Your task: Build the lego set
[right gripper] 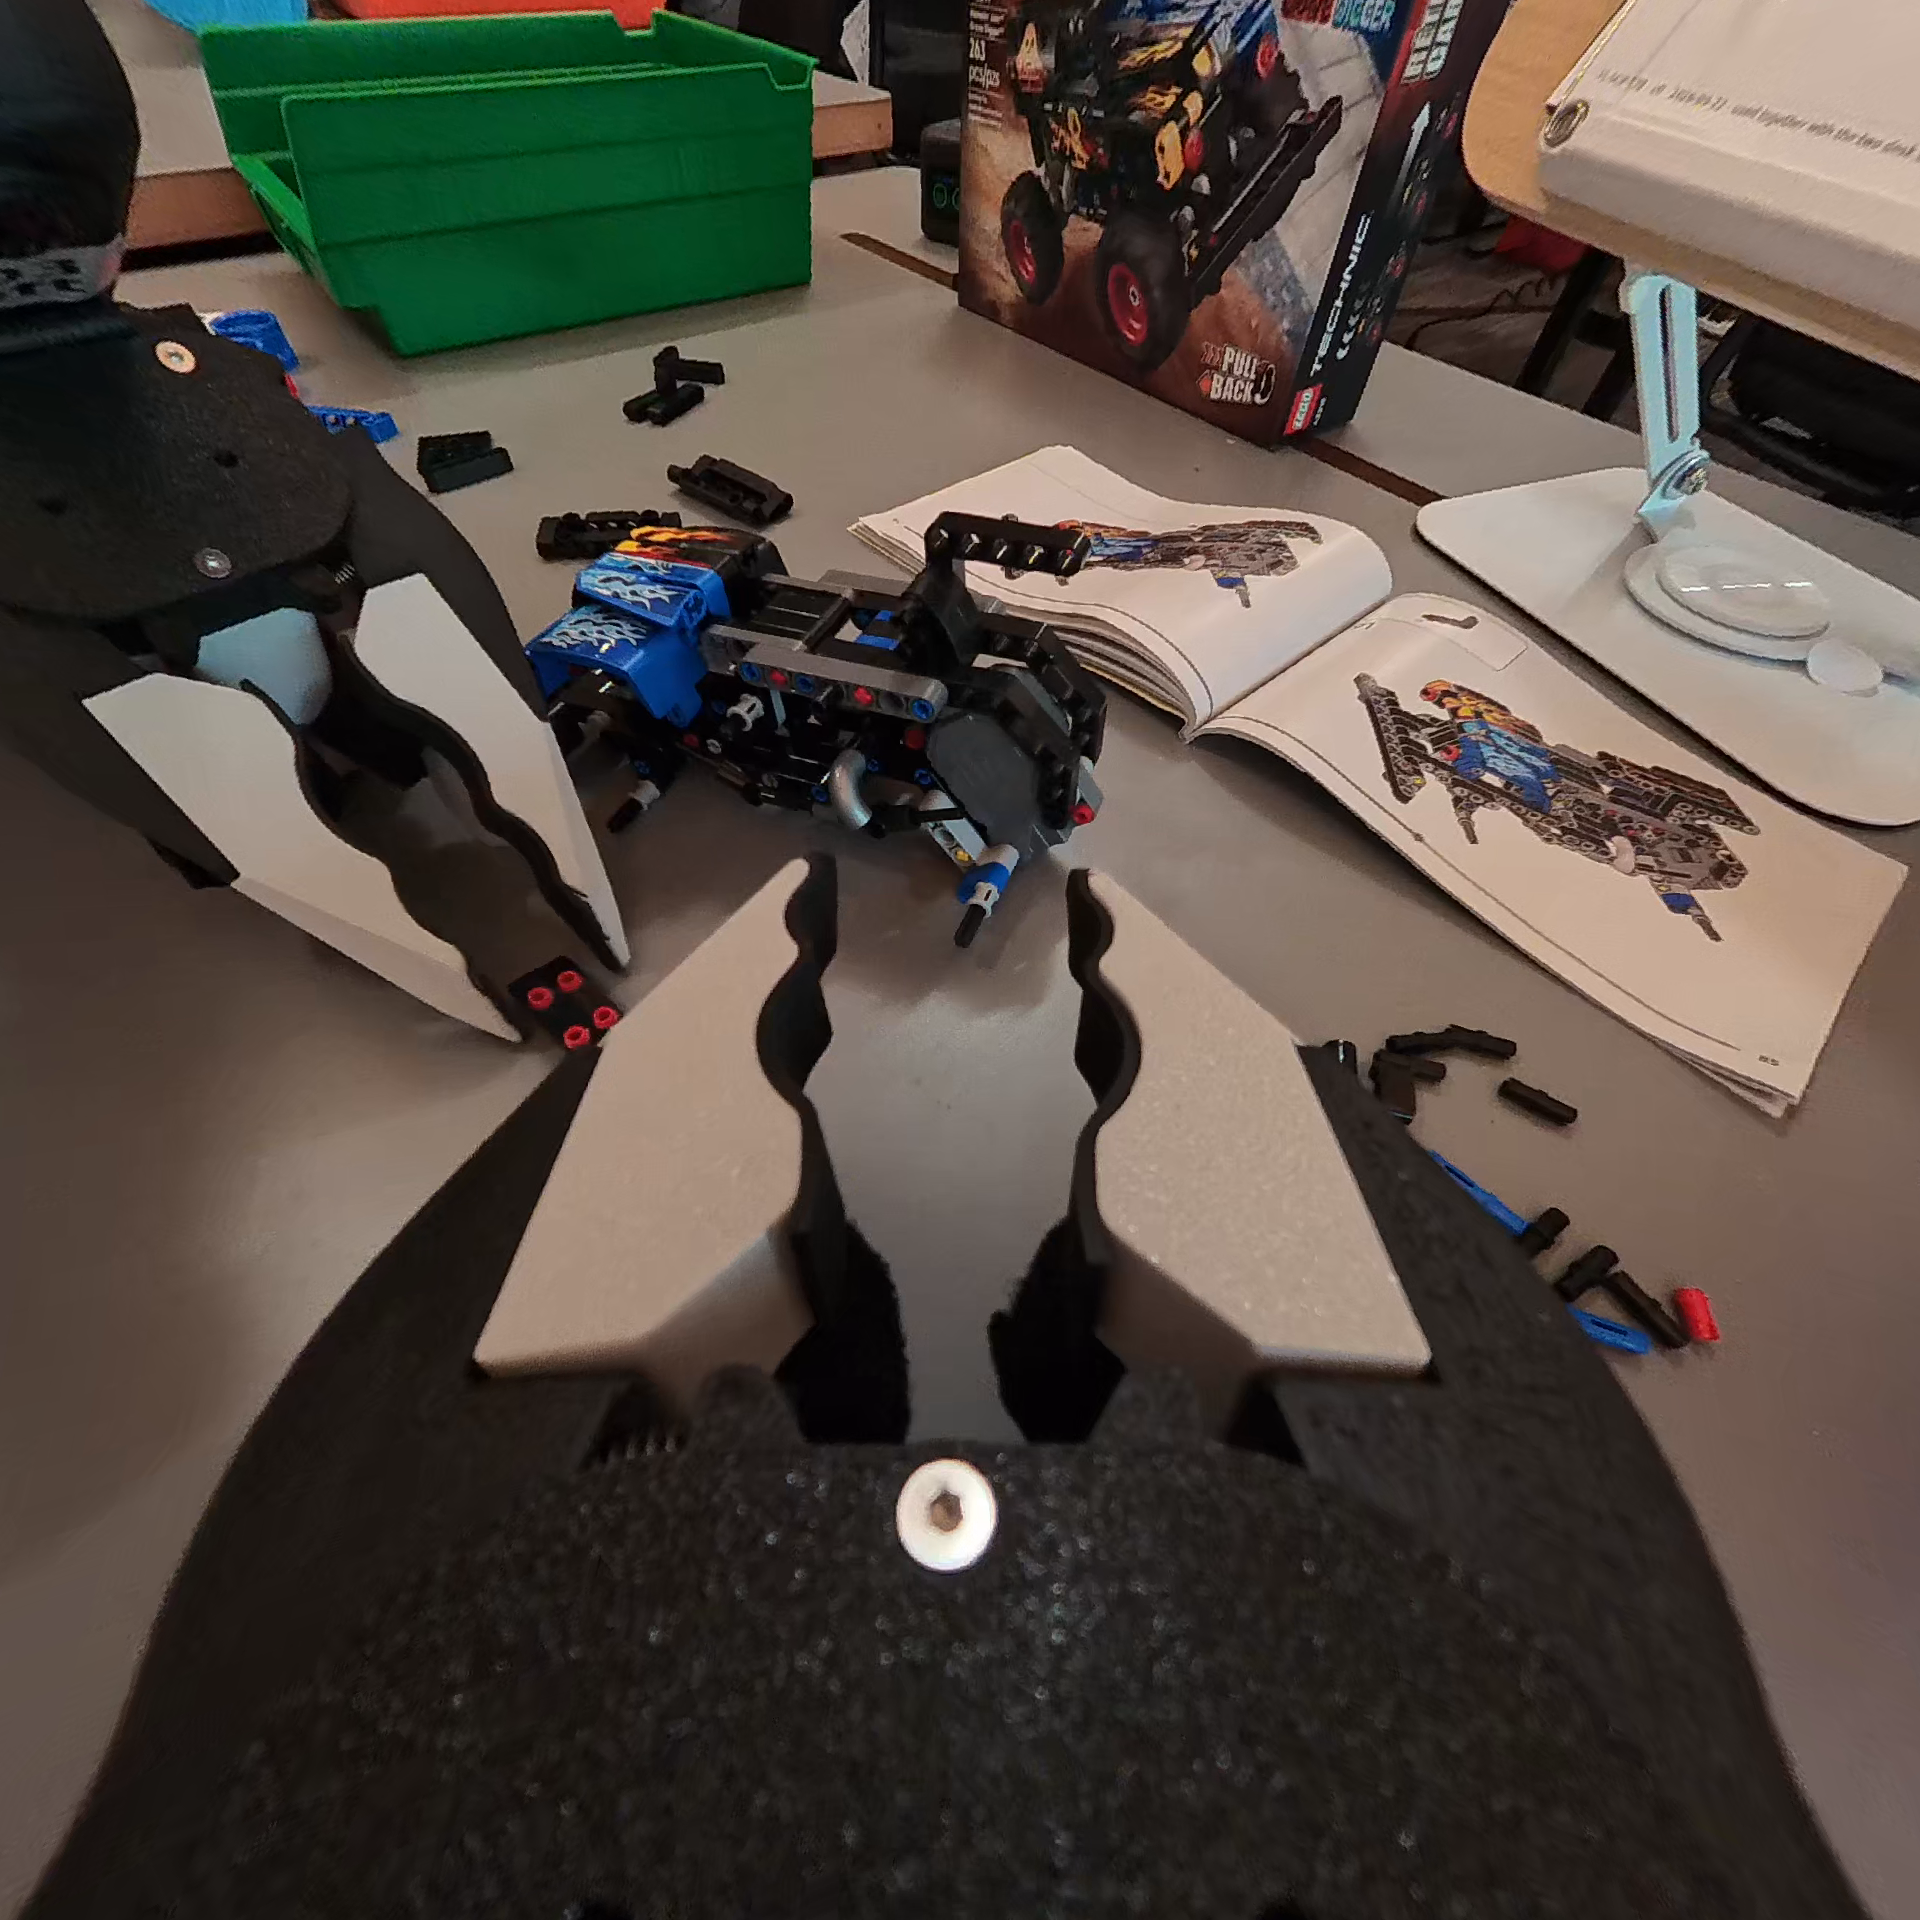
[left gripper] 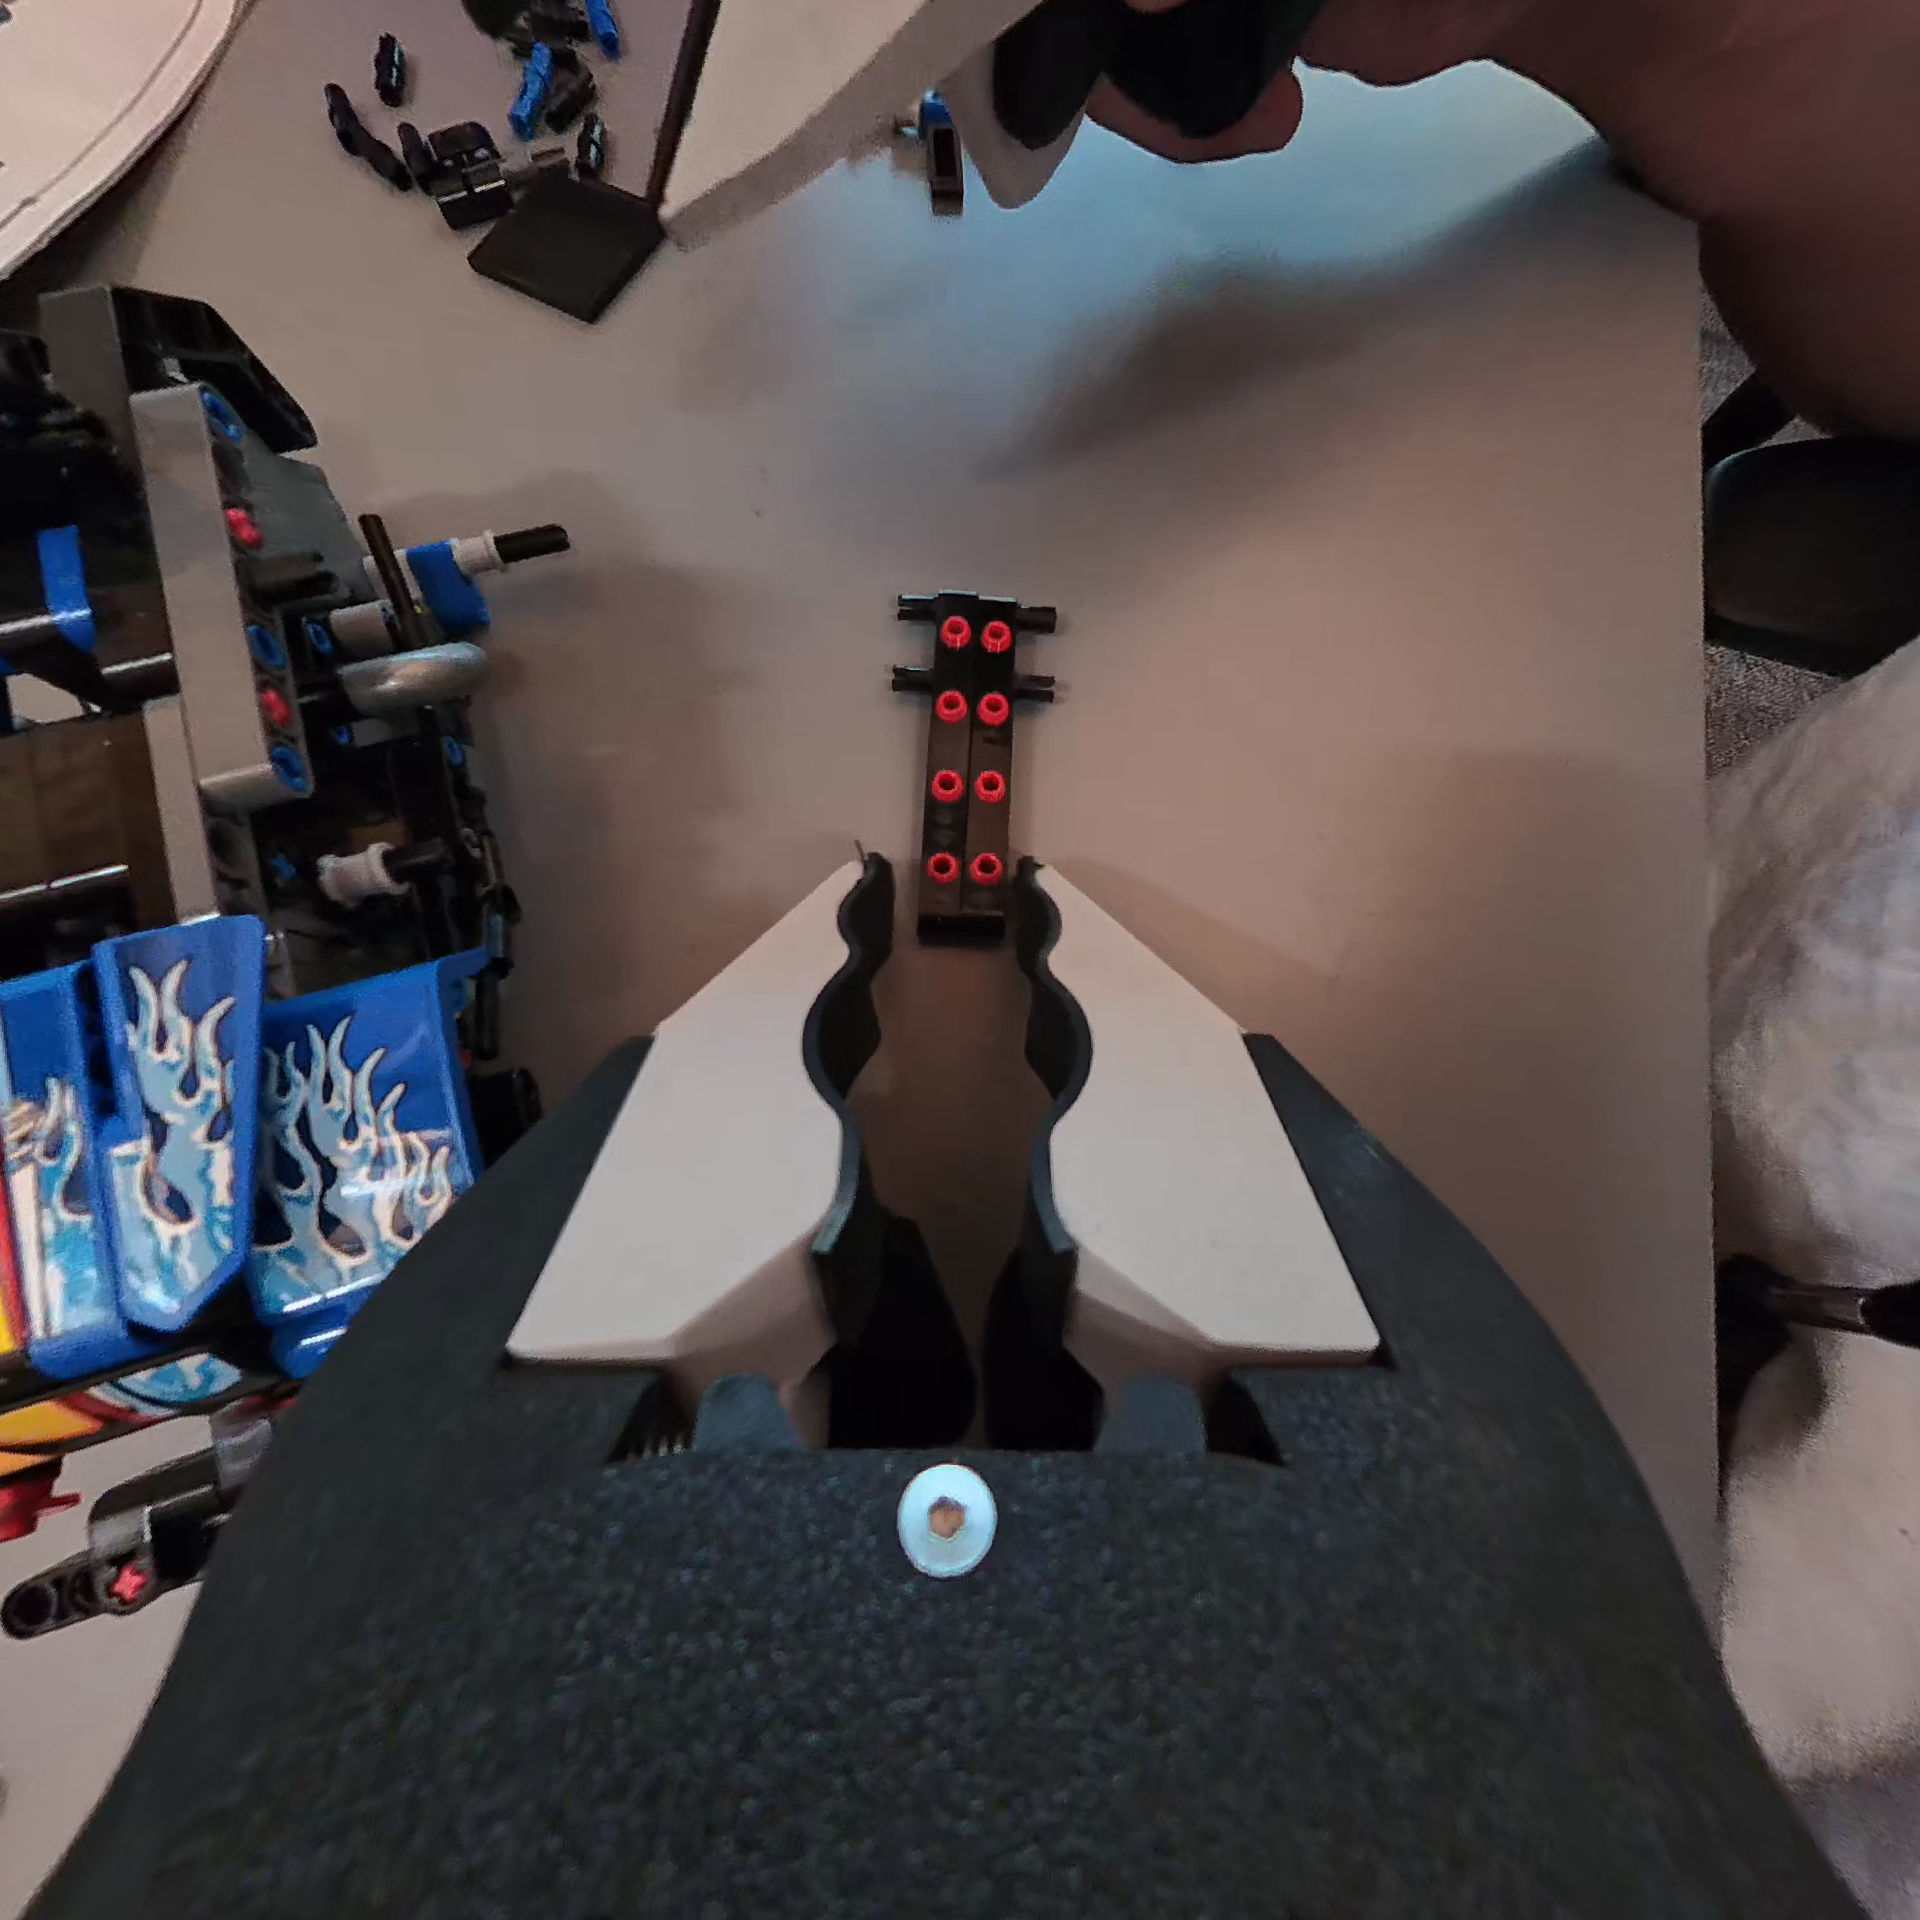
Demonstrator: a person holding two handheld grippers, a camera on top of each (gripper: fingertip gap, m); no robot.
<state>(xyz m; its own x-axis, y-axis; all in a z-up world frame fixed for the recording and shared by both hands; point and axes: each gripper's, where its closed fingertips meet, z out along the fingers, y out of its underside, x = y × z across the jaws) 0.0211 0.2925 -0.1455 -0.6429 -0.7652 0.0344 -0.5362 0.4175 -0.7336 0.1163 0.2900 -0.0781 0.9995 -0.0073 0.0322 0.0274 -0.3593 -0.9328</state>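
A pair of black beams with several red pins (left gripper: 966,769) lies flat on the grey table (left gripper: 1299,831). My left gripper (left gripper: 954,883) is open, its tips down at the table on either side of the beams' near end, with small gaps showing. The right wrist view shows the left gripper (right gripper: 561,992) straddling the same beams (right gripper: 566,1003). My right gripper (right gripper: 951,878) is open and empty, held above the table just in front of the partly built truck (right gripper: 831,707). The truck has blue flame panels (left gripper: 187,1122) and lies on its side.
An open instruction booklet (right gripper: 1455,779), the set's box (right gripper: 1195,208) and green bins (right gripper: 520,177) stand behind. A white stand (right gripper: 1662,582) is at the right. Loose black, blue and red parts (right gripper: 1507,1081) lie right of my right gripper; more lie at the far side (left gripper: 468,135).
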